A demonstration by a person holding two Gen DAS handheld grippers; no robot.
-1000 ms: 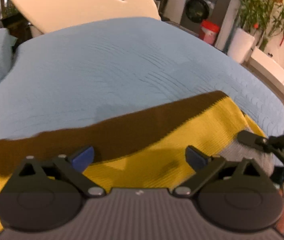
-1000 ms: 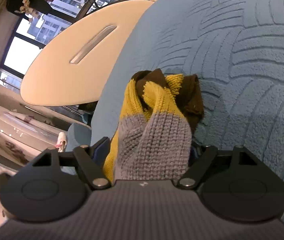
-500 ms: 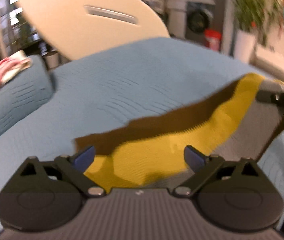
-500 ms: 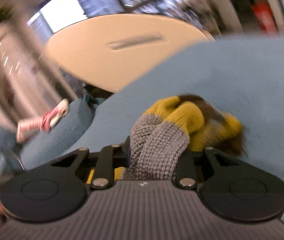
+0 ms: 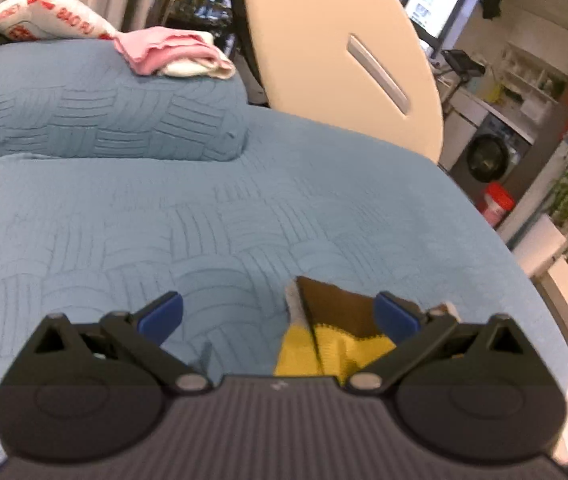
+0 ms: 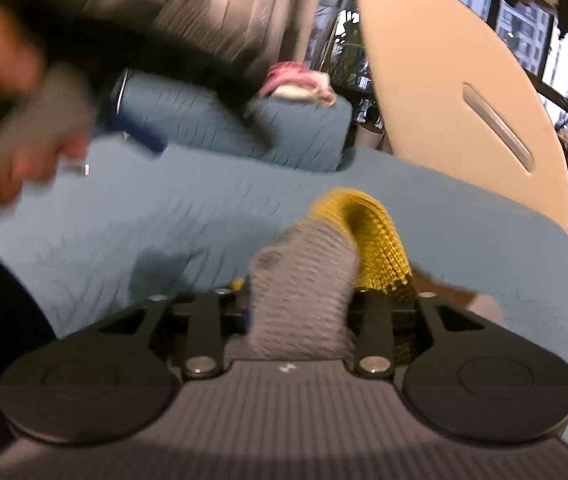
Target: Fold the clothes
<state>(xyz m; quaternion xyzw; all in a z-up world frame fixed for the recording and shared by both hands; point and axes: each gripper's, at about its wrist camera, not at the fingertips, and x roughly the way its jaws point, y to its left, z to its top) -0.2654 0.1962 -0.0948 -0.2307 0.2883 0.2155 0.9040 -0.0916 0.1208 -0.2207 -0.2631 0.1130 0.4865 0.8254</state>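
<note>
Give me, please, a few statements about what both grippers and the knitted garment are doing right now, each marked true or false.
1. The right gripper is shut on the knitted garment. True.
2. The left gripper is clamped on the garment. False: its jaws stand wide open, with the garment loose beside one finger.
3. The garment is yellow, brown and grey. True.
4. Pink folded cloth lies on the blue cushion. True.
5. The garment lies on a wooden floor. False: blue bedspread is under it.
</note>
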